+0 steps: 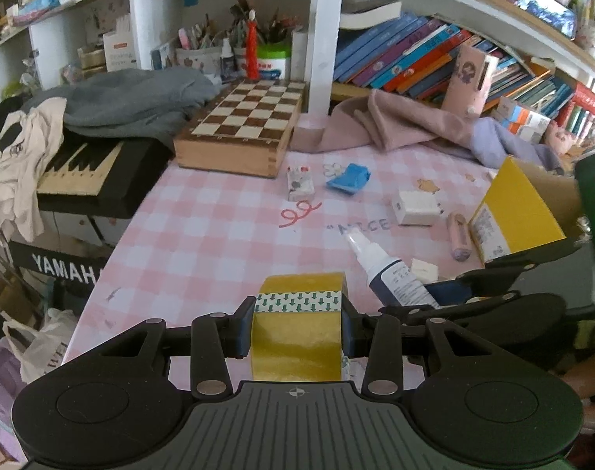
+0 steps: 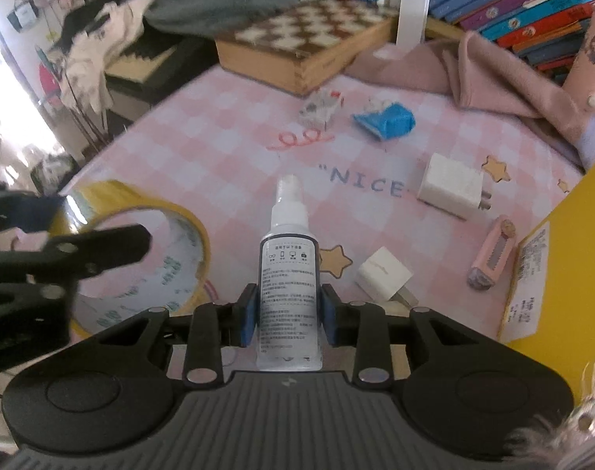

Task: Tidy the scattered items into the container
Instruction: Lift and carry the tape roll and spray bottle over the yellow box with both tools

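My left gripper [image 1: 297,325] is shut on a yellow tape roll [image 1: 297,348], held just above the pink checked table [image 1: 203,235]. My right gripper [image 2: 289,313] is shut on a white spray bottle [image 2: 289,258] with its nozzle pointing away. A yellow cardboard box [image 2: 571,254] stands open at the right. On the table between them lie a white charger [image 2: 452,186], a small white adapter [image 2: 383,274], a pink cutter [image 2: 493,252], a blue wrapper [image 2: 387,121] and a small patterned packet [image 2: 321,107].
A wooden chessboard box [image 1: 242,125] sits at the back of the table, with a pink cloth [image 1: 395,125] to its right. A keyboard [image 1: 89,172] under clothes flanks the left edge. Shelves of books [image 1: 415,55] rise behind.
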{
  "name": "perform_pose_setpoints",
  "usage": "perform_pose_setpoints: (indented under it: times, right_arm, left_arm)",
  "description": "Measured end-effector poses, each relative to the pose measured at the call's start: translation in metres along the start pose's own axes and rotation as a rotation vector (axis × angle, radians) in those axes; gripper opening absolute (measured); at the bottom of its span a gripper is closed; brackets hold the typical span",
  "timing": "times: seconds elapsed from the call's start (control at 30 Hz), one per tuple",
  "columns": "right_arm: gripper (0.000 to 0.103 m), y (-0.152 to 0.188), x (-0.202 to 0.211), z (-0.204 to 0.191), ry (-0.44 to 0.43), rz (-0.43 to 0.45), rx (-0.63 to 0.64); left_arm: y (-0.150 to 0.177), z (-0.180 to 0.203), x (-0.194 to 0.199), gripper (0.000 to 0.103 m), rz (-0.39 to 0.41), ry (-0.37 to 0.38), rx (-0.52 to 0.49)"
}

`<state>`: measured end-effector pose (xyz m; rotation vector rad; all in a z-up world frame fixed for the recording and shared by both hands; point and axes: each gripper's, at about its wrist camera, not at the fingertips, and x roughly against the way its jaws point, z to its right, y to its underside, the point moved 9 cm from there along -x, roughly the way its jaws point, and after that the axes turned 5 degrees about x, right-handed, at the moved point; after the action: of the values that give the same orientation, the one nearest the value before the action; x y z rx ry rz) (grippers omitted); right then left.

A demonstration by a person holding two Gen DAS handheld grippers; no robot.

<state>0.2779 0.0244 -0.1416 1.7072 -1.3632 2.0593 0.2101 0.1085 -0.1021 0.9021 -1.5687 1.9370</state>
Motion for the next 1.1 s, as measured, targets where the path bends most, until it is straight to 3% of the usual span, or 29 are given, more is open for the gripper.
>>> perform_pose_setpoints:
  times: [0.37,0.6,1.1]
  right_arm:
    - [0.031,0.004,0.101,-0.012,0.041,0.191,-0.083]
    - [0.031,0.026,0.142,-0.032,0.089,0.264,-0.081]
    - [0.031,0.111,0.176,-0.087,0.112,0.237,-0.162]
  left_arm:
    - [-0.008,0.011,0.058,0.040,0.110,0.114,-0.009]
    - [0.009,0.023,0.088,0.039,0.139,0.169,-0.050]
    - [0.086,0.023,0.141,0.039,0.091,0.241,-0.080]
